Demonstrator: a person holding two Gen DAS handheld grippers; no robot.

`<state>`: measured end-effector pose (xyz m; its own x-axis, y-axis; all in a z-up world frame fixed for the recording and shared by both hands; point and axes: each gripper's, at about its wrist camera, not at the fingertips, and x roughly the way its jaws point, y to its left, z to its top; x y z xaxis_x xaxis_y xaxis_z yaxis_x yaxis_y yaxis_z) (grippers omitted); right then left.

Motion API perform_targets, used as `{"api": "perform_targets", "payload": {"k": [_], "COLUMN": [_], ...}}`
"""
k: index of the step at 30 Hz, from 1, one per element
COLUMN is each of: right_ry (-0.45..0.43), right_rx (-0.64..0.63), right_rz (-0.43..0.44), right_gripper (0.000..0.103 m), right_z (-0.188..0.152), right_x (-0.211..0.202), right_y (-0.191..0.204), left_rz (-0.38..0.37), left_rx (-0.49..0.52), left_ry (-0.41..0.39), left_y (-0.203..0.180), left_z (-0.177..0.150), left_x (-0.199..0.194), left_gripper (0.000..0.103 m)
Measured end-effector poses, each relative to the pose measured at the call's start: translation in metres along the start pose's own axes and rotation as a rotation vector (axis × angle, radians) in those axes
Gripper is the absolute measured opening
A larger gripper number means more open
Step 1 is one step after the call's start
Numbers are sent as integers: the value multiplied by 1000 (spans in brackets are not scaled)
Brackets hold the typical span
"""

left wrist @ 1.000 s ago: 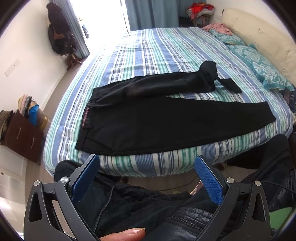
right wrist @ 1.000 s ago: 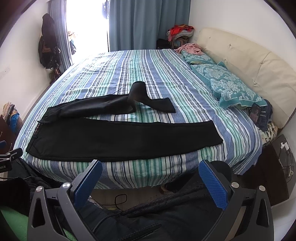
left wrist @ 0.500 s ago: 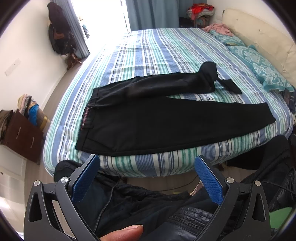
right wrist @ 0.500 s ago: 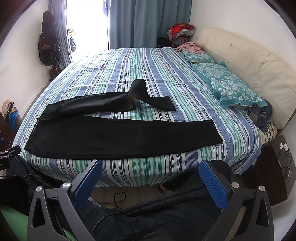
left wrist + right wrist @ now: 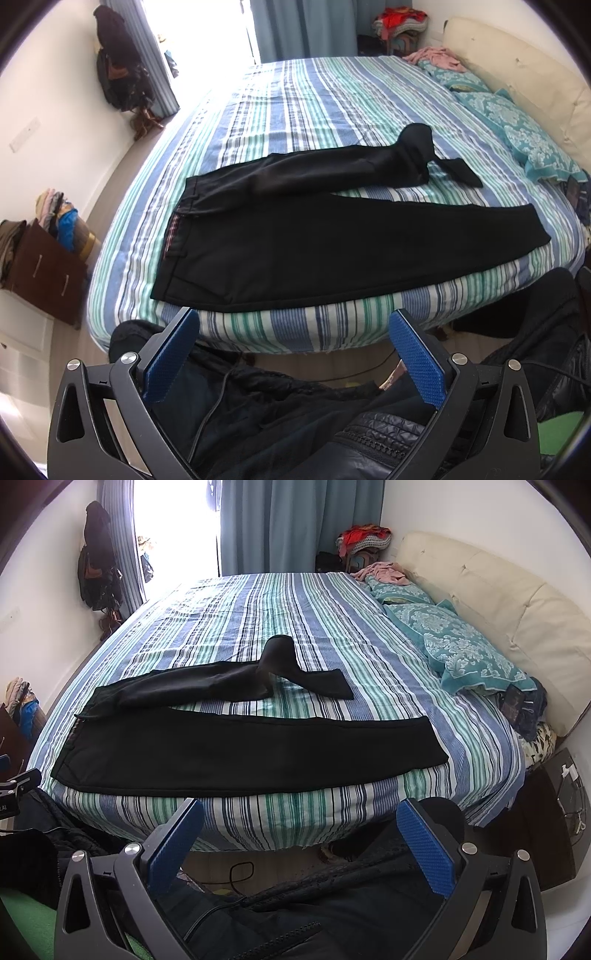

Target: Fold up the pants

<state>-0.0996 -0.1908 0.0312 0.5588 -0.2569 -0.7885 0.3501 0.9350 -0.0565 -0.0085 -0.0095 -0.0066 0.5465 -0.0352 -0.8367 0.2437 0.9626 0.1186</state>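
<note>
Nearest the lens in the left wrist view, the left gripper hangs with its blue-padded fingers spread wide apart, nothing between them. Under it lies dark clothing on the person's lap, including a quilted black jacket. The right gripper is likewise spread wide and empty, above dark trousers and a thin black cable on the floor.

Just beyond both grippers, across a strip of floor, is the near edge of the bed, covered in a blue, green and white striped sheet. The black pants lie on it, ahead of and above the fingertips, well apart from either gripper. Their long axis runs side to side across the view, parallel to the bed's near edge. The waistband points to the left gripper's left, and the leg hems point right. The nearer leg lies flat and straight along the edge, its hem ahead of the right gripper's right finger. The farther leg angles slightly away, is rumpled, and bends upward into a hump before its end flops back down to the right.

Farther off to the right are teal patterned pillows against a cream headboard. At the far end hang blue curtains beside a bright window.
</note>
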Motion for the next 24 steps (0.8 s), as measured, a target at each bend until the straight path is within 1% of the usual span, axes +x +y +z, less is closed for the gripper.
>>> {"api": "perform_targets", "payload": {"k": [24], "right_ry": [17], "right_rx": [-10], "right_rz": [4], "right_gripper": [103], "right_z": [-2], "right_x": [6], "right_y": [4], "left_rz": [4], "left_rx": [5], "left_ry": [3], "left_y": [0], "left_z": [-3], "left_x": [1], "left_gripper": [102]}}
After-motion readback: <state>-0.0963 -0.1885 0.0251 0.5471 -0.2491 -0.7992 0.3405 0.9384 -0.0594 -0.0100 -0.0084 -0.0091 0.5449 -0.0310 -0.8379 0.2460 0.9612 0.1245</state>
